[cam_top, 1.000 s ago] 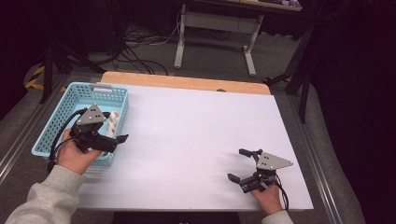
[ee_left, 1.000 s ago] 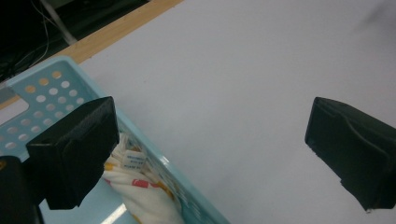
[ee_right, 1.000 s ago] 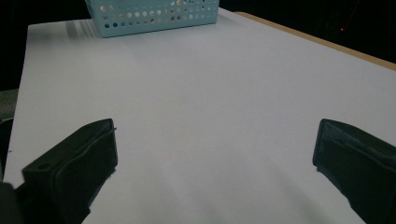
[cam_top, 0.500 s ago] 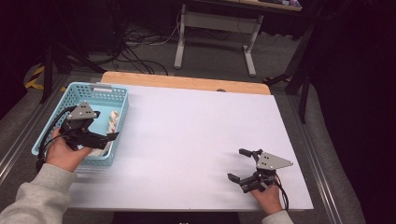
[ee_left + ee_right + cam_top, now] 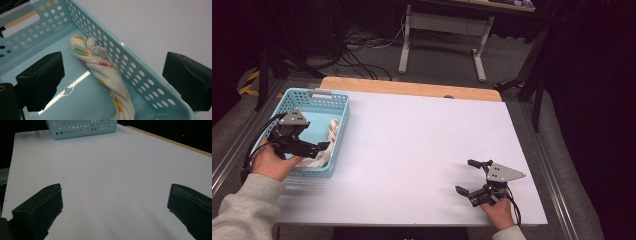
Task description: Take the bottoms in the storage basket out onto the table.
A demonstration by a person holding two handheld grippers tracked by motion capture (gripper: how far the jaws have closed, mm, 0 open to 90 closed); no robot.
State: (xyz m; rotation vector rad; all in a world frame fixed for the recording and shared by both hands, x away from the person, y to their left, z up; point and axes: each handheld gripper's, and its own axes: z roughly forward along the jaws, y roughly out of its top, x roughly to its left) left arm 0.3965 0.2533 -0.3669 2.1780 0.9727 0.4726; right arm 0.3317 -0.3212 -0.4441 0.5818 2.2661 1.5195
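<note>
The spread left claw (image 5: pixel 112 75) straddles the basket (image 5: pixel 140 75) wall beside the twisted cloth (image 5: pixel 105 67); closing now would likely pinch plastic instead.

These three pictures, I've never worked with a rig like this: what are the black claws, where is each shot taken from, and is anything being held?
There is no robot here. A person holds a two-jaw claw in each hand. The high view looks down on the white table from above the person's side. The left claw shows at its left, over the near right corner of the blue basket; the right claw hovers near the table's right front.

The other two pictures come from cameras riding on the claws, looking out between their own black jaws.

In the left claw view, the jaws stand wide apart, one inside the basket and one outside its perforated wall. Between them lies a rolled cream cloth with coloured spots, resting against that wall. It is not gripped.

The right claw view shows open jaws over bare table, with the basket far off. Nothing is held.
</note>
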